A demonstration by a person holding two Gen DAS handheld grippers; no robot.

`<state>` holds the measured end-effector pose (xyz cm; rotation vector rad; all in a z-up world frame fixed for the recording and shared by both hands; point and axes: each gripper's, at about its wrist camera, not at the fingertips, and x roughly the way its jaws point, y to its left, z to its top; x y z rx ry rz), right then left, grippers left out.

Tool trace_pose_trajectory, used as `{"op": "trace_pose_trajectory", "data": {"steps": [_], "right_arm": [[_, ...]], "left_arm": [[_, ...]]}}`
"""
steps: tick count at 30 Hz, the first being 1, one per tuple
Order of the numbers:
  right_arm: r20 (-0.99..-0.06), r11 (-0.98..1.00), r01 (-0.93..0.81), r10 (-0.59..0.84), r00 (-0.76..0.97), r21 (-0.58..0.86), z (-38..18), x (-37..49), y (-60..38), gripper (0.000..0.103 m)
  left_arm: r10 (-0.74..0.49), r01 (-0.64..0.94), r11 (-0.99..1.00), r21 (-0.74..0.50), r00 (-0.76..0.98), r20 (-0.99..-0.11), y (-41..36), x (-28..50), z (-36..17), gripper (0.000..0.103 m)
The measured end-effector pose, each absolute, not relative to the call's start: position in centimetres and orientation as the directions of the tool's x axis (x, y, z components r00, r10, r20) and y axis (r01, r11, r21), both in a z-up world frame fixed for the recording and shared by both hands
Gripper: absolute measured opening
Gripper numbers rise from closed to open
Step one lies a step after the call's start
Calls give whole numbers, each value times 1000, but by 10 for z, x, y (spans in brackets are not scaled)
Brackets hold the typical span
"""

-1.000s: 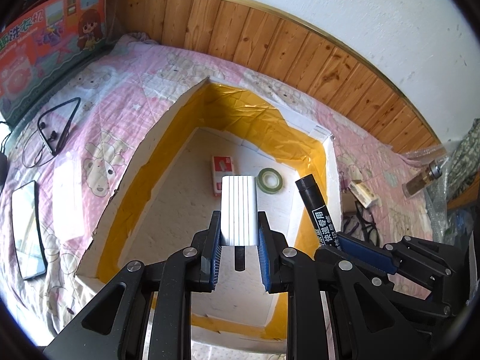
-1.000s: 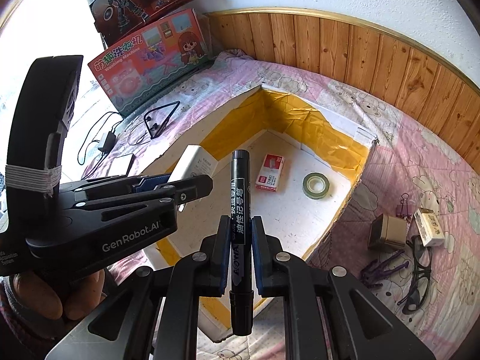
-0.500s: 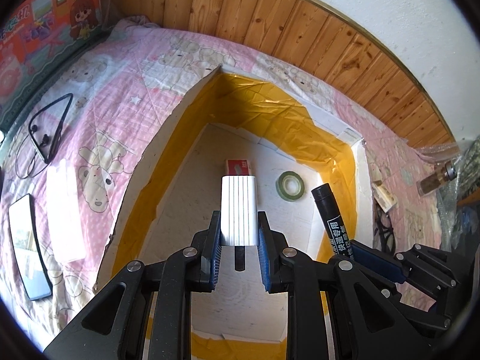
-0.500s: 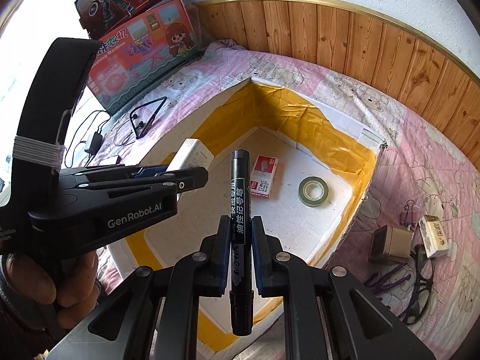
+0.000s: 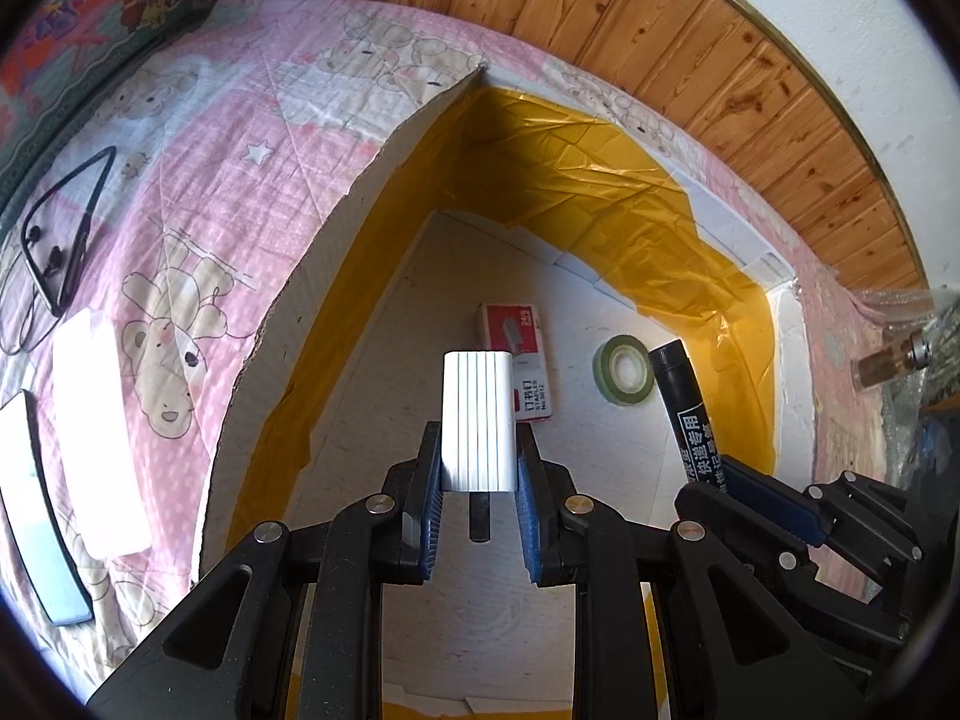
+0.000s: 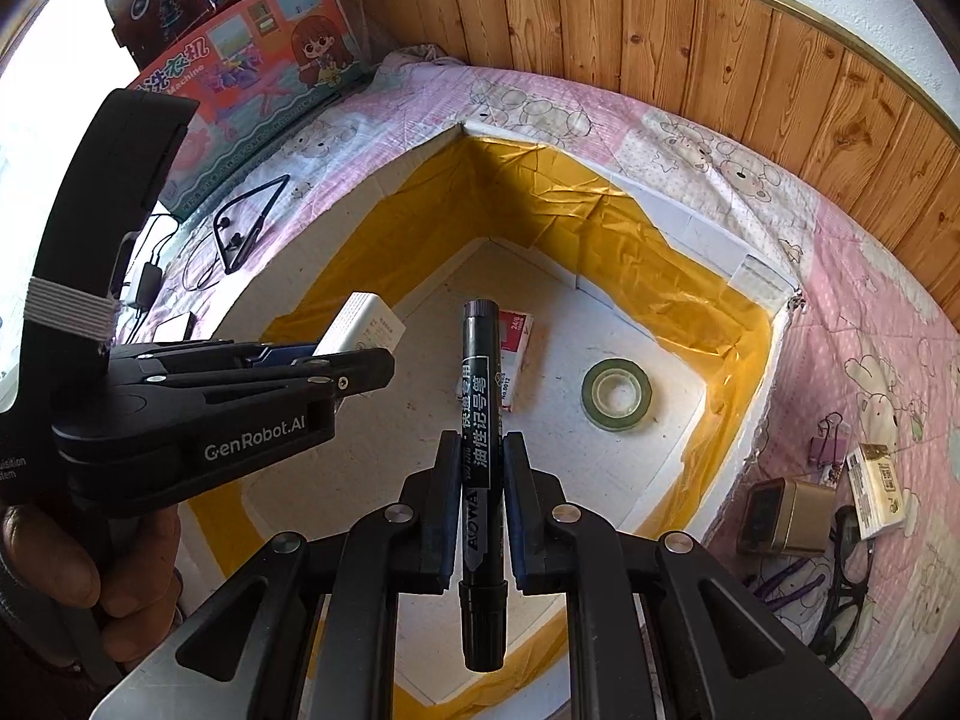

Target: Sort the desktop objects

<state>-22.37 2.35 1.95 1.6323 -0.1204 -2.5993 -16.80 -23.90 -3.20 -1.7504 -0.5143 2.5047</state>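
My left gripper (image 5: 478, 468) is shut on a white ribbed block (image 5: 478, 417), seen from the side as white block (image 6: 360, 324) in the right wrist view. My right gripper (image 6: 482, 468) is shut on a black marker (image 6: 480, 420), which also shows as marker (image 5: 684, 396) at the right of the left wrist view. Both hang over a white foam box (image 5: 336, 228) lined with yellow tape (image 6: 660, 264). On its floor lie a red staple box (image 5: 516, 336) and a green tape roll (image 5: 623, 369).
The box rests on a pink bear-print cloth (image 5: 198, 180). Left of it lie a black neckband earphone (image 5: 60, 240), a white slab (image 5: 99, 432) and a phone (image 5: 36, 516). Right of it are a gold tin (image 6: 792, 516), glasses (image 6: 846, 594), a binder clip (image 6: 828, 438) and a small bottle (image 5: 894, 357). Toy boxes (image 6: 252, 72) stand by the wood wall.
Both grippers have moved forward and down over the foam box, still holding the white block and the marker. The box floor, staple box and tape roll look nearer.
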Motion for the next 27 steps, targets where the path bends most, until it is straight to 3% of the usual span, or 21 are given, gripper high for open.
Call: {"op": "trace_pose_trajectory", "data": {"steps": [27], "right_arm": [[-972,-997,-69,-24,-235,42,-29,-278,35,15]], "left_arm": [[271,194,-928,-318,-235,-933,-242,-174,-54,23]]}}
